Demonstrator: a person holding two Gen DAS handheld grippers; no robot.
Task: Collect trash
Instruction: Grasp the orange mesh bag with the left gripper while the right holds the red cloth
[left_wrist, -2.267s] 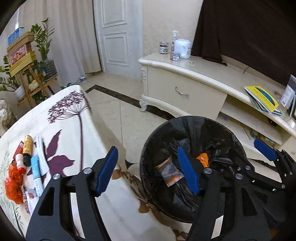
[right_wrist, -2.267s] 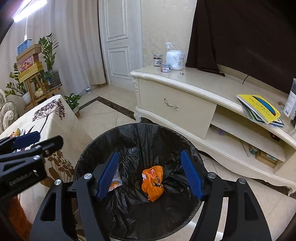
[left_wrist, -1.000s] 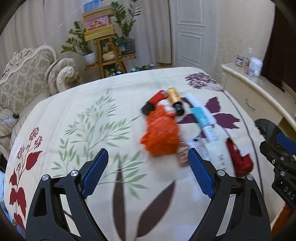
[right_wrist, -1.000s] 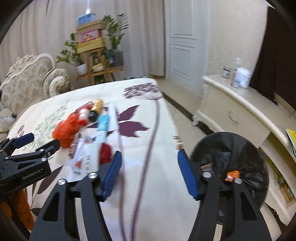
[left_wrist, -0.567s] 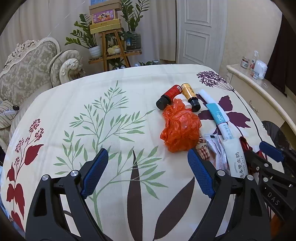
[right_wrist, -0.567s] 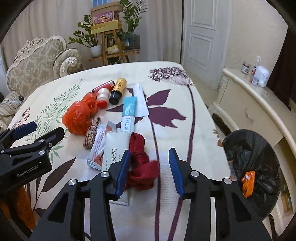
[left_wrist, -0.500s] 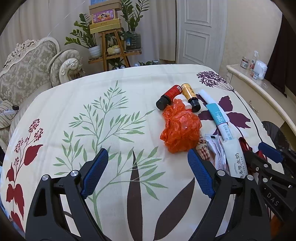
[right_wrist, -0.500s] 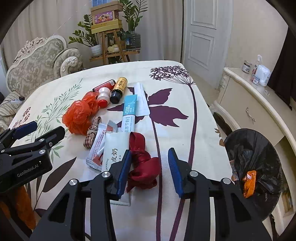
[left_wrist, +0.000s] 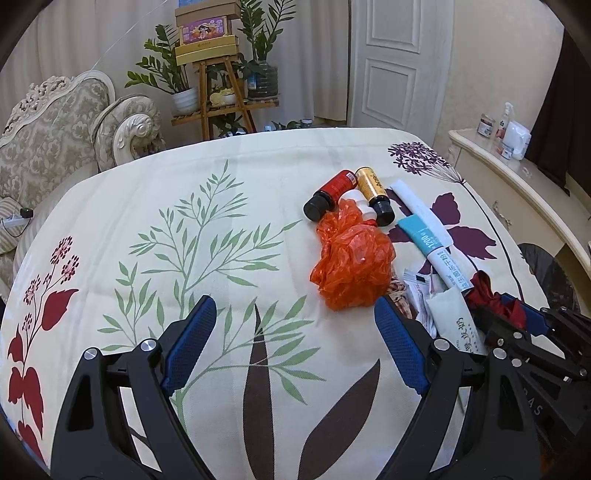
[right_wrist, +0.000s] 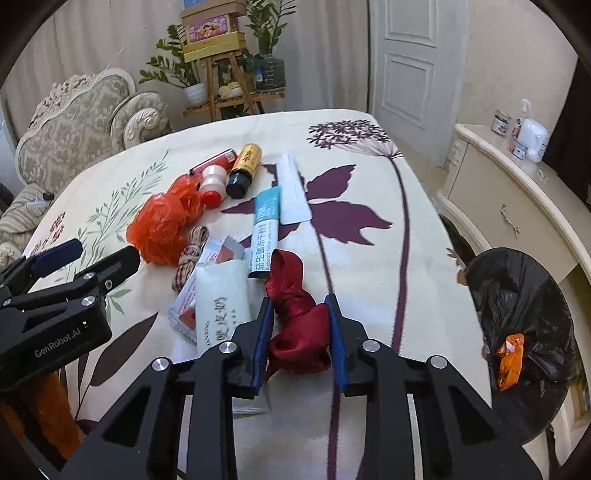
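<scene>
My right gripper (right_wrist: 300, 336) has its blue pads closed in on both sides of a crumpled dark red cloth (right_wrist: 295, 314) lying on the floral tablecloth (right_wrist: 369, 184). The cloth also shows in the left wrist view (left_wrist: 491, 295), with the right gripper (left_wrist: 517, 321) on it. My left gripper (left_wrist: 291, 343) is open and empty above the cloth, just short of an orange plastic bag (left_wrist: 351, 266). The bag also shows in the right wrist view (right_wrist: 159, 225). A black-lined trash bin (right_wrist: 524, 325) with an orange wrapper (right_wrist: 509, 360) stands on the floor right of the table.
On the table lie a red bottle (left_wrist: 330, 192), a gold bottle (left_wrist: 373, 192), a blue-white tube (right_wrist: 266, 229), a white packet (right_wrist: 221, 306), a small sachet (right_wrist: 184, 314) and a coil of string (right_wrist: 190, 258). A cream cabinet (right_wrist: 517, 206) stands at right, a sofa (left_wrist: 48, 136) at left.
My right gripper has narrowed around the red cloth and moved down onto it. The left gripper has held almost still, open over the table.
</scene>
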